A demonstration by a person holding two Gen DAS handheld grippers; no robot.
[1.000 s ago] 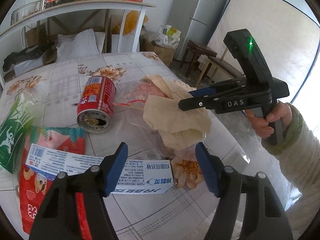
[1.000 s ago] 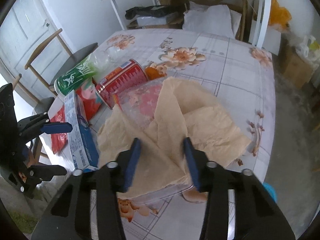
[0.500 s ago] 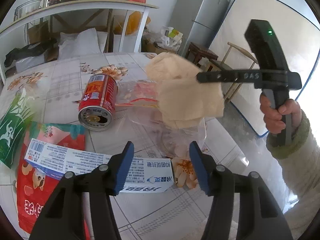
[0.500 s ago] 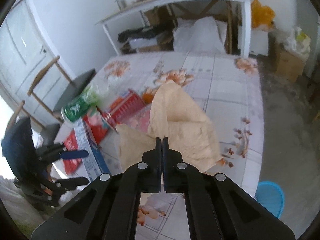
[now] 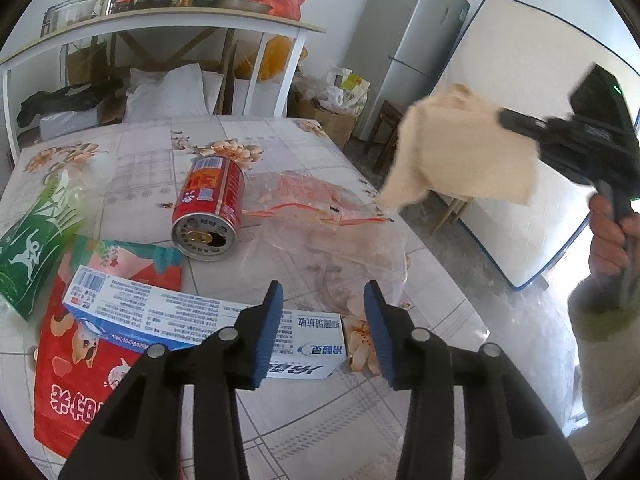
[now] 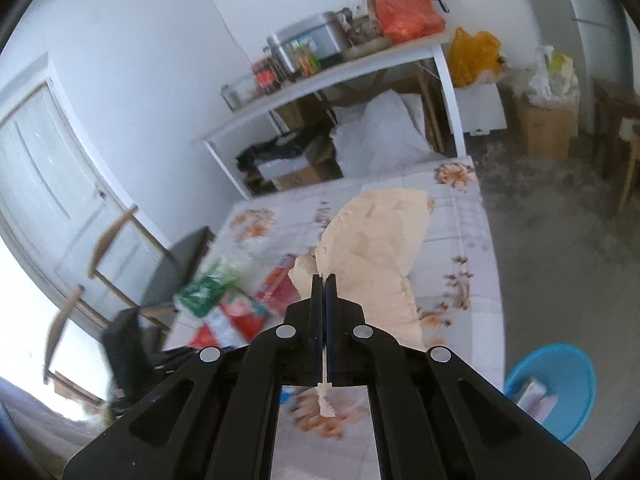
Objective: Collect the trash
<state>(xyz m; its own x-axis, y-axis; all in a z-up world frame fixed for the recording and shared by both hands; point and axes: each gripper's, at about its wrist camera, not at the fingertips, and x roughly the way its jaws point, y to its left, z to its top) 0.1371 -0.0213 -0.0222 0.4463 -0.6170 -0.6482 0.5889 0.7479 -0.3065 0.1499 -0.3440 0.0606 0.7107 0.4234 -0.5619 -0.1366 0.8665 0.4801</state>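
My right gripper [image 6: 324, 280] is shut on a beige crumpled paper napkin [image 6: 376, 248] and holds it in the air off the table's right side; the napkin also shows in the left wrist view [image 5: 460, 156]. My left gripper [image 5: 323, 332] is open and empty above a white and blue carton [image 5: 200, 320]. On the flowered table [image 5: 140, 152] lie a red can [image 5: 210, 208] on its side, a clear plastic bag [image 5: 332, 220], a red snack bag [image 5: 72, 368] and a green wrapper [image 5: 28, 240].
A blue bin [image 6: 556, 384] holding some trash stands on the floor at the table's right. A white shelf table [image 5: 160, 28] with jars stands behind. A fridge [image 5: 400, 40] and a leaning board [image 5: 520, 80] are at the right; chairs [image 6: 120, 248] stand left.
My right gripper closed on the napkin, lifted it off the plastic bag and carried it up and to the right, off the table. My left gripper's fingers narrowed a little.
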